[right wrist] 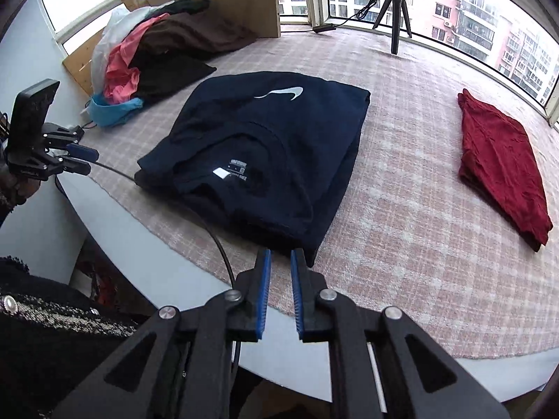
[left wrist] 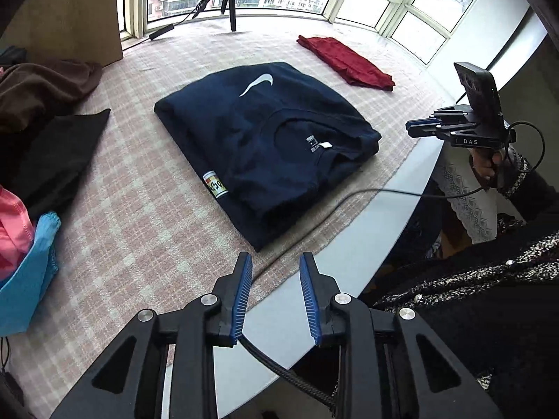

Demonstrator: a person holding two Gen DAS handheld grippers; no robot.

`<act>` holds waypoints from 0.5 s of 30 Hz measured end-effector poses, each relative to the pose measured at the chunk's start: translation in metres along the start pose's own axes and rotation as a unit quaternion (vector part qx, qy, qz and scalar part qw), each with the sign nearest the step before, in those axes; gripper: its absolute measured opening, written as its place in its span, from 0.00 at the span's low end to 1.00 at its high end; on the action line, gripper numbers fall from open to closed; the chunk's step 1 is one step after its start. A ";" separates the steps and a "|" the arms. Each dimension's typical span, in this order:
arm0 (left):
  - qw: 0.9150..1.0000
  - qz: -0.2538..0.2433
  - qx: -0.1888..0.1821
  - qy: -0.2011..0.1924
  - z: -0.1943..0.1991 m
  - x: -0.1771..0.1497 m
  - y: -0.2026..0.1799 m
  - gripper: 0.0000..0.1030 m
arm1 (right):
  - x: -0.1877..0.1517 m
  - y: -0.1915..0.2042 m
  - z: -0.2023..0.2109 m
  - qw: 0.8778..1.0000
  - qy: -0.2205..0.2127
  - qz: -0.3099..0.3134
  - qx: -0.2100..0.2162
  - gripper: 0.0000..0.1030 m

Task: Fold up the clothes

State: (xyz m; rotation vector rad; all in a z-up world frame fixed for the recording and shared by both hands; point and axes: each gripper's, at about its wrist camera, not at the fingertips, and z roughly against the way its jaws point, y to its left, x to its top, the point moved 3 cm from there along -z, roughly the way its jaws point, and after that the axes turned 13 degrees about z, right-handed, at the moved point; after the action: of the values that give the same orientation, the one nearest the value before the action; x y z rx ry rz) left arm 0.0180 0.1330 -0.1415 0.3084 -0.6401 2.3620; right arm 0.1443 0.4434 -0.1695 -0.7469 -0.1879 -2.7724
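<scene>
A navy T-shirt (left wrist: 262,139) (right wrist: 265,146) with a white swoosh lies folded into a neat rectangle on the pink checked cloth (left wrist: 122,227) (right wrist: 401,244). My left gripper (left wrist: 276,262) (right wrist: 92,160) hovers above the table's near edge, short of the shirt's near corner, open with nothing between its blue pads. My right gripper (right wrist: 281,255) (left wrist: 410,129) hangs just in front of the shirt's other near corner. Its jaws stand a narrow gap apart and hold nothing. Neither gripper touches the shirt.
A folded red garment (left wrist: 346,63) (right wrist: 499,164) lies to the right of the shirt. A pile of unfolded clothes (left wrist: 42,104) (right wrist: 167,52) sits at the left by a wooden board. A tripod (left wrist: 229,0) (right wrist: 394,10) stands by the window. A black cable (left wrist: 314,216) (right wrist: 209,230) crosses the white table edge (left wrist: 349,244).
</scene>
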 end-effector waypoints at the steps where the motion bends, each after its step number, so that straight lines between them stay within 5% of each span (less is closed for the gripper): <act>1: 1.000 -0.001 -0.003 -0.024 0.019 0.005 0.001 0.33 | 0.007 0.002 0.012 1.000 -0.023 -0.004 0.013 0.12; 3: 0.998 0.011 0.018 -0.059 0.039 0.013 0.009 0.52 | 0.019 0.003 0.032 0.997 -0.062 -0.017 0.039 0.21; 5: 0.997 0.021 0.012 -0.067 0.028 0.021 0.011 0.52 | 0.026 0.000 0.030 0.996 -0.075 -0.028 0.041 0.34; 7: 0.998 0.016 -0.006 -0.052 -0.003 0.027 0.001 0.52 | 0.033 -0.004 0.008 0.997 -0.063 -0.032 0.025 0.34; 12: 0.999 -0.019 0.031 -0.018 -0.077 0.026 -0.017 0.44 | 0.052 0.005 -0.053 0.997 -0.037 -0.027 0.062 0.34; 15: 0.997 -0.041 0.061 -0.016 -0.099 0.024 -0.019 0.39 | 0.052 0.008 -0.070 0.999 -0.008 -0.006 0.040 0.34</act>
State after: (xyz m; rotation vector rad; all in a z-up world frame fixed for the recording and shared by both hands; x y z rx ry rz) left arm 0.0074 0.2101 -0.2095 0.4190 -0.4905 2.3254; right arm 0.0701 0.4112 -0.2022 -0.7497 -0.3055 -2.7533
